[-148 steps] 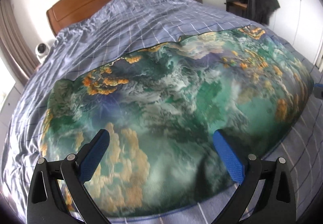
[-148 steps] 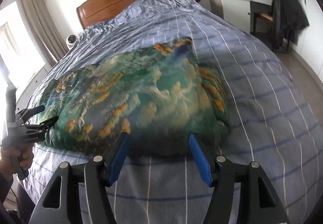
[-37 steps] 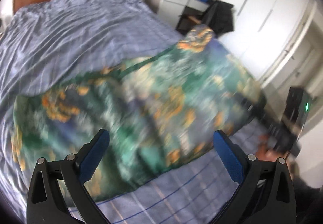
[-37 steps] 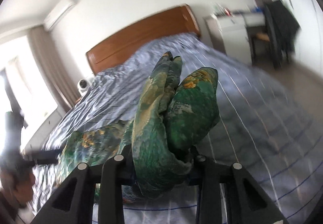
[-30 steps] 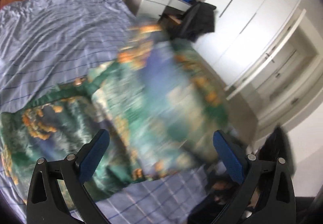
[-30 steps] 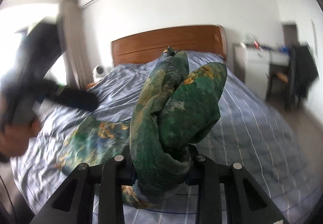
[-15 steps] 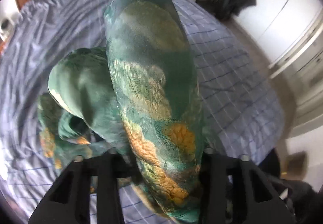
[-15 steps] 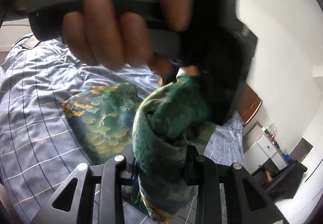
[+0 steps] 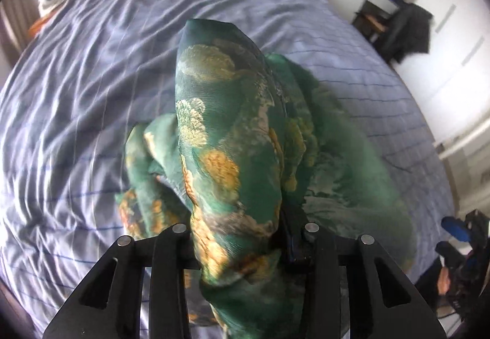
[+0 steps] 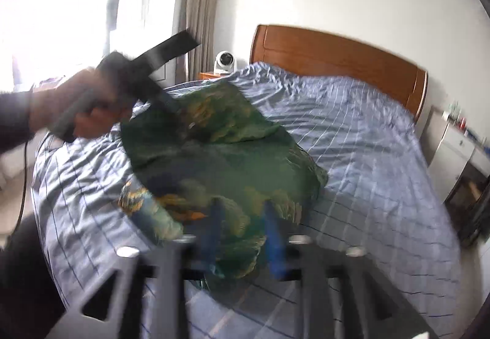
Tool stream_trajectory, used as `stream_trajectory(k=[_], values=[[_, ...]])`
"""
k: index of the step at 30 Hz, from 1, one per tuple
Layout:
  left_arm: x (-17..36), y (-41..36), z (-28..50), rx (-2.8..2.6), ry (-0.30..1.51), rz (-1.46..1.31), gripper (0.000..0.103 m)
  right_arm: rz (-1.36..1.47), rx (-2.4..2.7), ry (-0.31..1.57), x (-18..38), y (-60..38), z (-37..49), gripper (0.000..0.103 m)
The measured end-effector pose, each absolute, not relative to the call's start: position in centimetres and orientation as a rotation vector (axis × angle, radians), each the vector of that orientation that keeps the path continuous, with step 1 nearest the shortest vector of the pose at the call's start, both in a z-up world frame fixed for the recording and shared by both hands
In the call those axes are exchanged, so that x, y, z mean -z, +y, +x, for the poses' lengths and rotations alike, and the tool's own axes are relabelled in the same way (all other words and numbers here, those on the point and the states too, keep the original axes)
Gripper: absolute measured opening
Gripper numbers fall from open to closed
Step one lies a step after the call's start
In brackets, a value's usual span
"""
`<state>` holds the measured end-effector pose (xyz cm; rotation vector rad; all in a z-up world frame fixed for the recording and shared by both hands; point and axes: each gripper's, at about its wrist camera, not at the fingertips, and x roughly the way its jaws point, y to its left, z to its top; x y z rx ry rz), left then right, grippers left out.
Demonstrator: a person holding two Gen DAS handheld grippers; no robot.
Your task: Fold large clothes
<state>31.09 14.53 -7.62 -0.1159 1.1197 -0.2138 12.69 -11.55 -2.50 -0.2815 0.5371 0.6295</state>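
Holding a thick roll of green and orange printed cloth in the left tool, low in the middle of the left wrist view. Clenched tight on it. Sticking up and away from that tool, toward the top of the frame. Spilling down to the right onto the blue checked bed cover, toward the right tool at the lower right edge.

Closing the right tool at the bottom middle of the right wrist view, with a bunch of cloth between its blue pads. Looks pressed, though blurred.

Lying as a lumpy heap on the bed between the two tools. Running on a slant from the bottom middle up to the person's hand at the upper left. Most likely hangs on that slanted line: pulling the two held ends apart, or laying one over the other. Held at both ends, so neither hand nearer.

Hard to tell which edge or corner sits in either tool, hidden inside the bunches. No sight of the left tool's pads under the cloth. Smeared by blur across much of the right wrist view.
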Motion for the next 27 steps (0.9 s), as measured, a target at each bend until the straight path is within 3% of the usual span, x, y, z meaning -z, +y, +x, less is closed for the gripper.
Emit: stream_trajectory(k=[4,9,14,20,27], values=[[9.4,16.6,31.6,0.223,1.113,-0.196,0.040,-0.206,-0.675,0.623,4.7,-8.7,16.4,0.021],[12.8,19.0,30.6,0.229,1.143,-0.287,0.043,-0.064,-0.674,0.845,11.6,-7.2,20.5,0.018],[14.9,20.3,29.8,0.254,1.120,-0.391,0.046,-0.057,-0.665,0.861,13.9,-7.0,20.0,0.017],[15.3,21.1,29.1,0.243,1.107,-0.433,0.047,-0.108,-0.654,0.893,12.9,-6.2,20.0,0.017],[15.5,21.0,28.5,0.245,1.103,-0.427,0.048,-0.011,-0.607,0.891,6.5,-5.3,25.0,0.021]])
